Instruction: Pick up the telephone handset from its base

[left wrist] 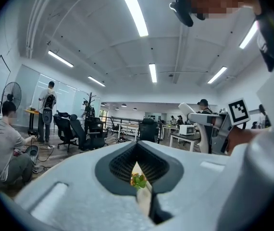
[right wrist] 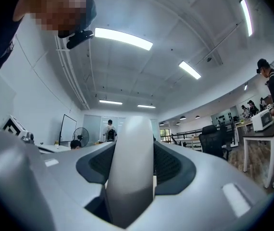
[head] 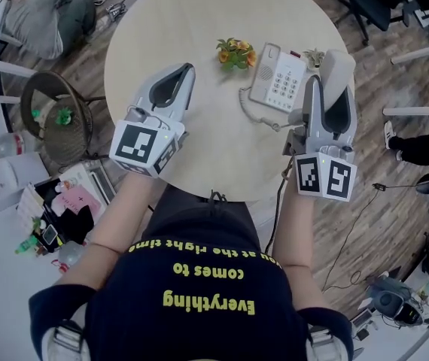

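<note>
Right gripper: the right gripper [head: 331,96] was clamped on the telephone handset [head: 336,65]; the white handset filled the gap between the jaws, pads pressed on both its sides.
Left gripper: the left gripper [head: 187,70] had its jaws together with nothing between them (only a thin slit showed in its own view).
Handset place: it was off the telephone base [head: 278,77], held in the air just to the right of it, over the right rim of the round table [head: 169,21].
Base: it lay flat on the table with the keypad up, close to the table's right edge.
Cord: the coiled cord [head: 254,111] looped on the tabletop from the base's near side toward the right gripper.
Container: a small flower pot [head: 235,53] stood just left of the base and held orange blooms and green leaves; the pot itself was mostly hidden under them.
Floor clutter: papers and small items [head: 64,201] lay at lower left; whether they sat in a box could not be told.
Table edges: the left gripper hung over the near-left part of the table, inside the rim; the right gripper crossed the near-right rim.
Open room: the far and left parts of the tabletop were bare wood.
Surroundings: a round chair [head: 53,115] stood just off the left rim, an office chair [head: 372,2] off the far right, and a seated person [head: 45,17] well apart at far left.
</note>
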Available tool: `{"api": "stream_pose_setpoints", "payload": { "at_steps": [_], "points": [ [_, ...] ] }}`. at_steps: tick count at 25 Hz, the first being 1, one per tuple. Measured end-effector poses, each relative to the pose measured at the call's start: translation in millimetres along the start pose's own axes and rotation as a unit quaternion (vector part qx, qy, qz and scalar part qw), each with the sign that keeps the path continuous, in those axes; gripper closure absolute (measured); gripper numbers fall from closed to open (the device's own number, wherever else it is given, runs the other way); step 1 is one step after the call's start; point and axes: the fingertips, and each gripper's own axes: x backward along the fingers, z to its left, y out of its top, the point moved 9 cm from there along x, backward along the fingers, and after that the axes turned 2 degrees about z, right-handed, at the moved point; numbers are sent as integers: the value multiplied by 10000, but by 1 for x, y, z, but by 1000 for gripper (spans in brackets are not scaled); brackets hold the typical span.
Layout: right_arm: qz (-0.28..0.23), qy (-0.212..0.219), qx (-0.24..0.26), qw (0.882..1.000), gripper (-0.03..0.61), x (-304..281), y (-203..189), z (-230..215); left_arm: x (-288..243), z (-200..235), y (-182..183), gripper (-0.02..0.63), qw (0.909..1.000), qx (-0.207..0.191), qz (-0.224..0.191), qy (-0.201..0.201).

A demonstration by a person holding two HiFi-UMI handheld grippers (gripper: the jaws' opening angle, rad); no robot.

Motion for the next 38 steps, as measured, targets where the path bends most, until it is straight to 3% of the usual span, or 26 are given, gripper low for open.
{"api": "stream_pose_setpoints", "payload": {
  "at_steps": [17,38],
  "points": [
    [-319,33,64,9995,336,37,28,4,17,-15,25,609,9991,-343,-245,81],
    [-329,46,117,9994,336,37,29,11,14,-8,30,609,9986,-332,-408,-13]
  ]
}}
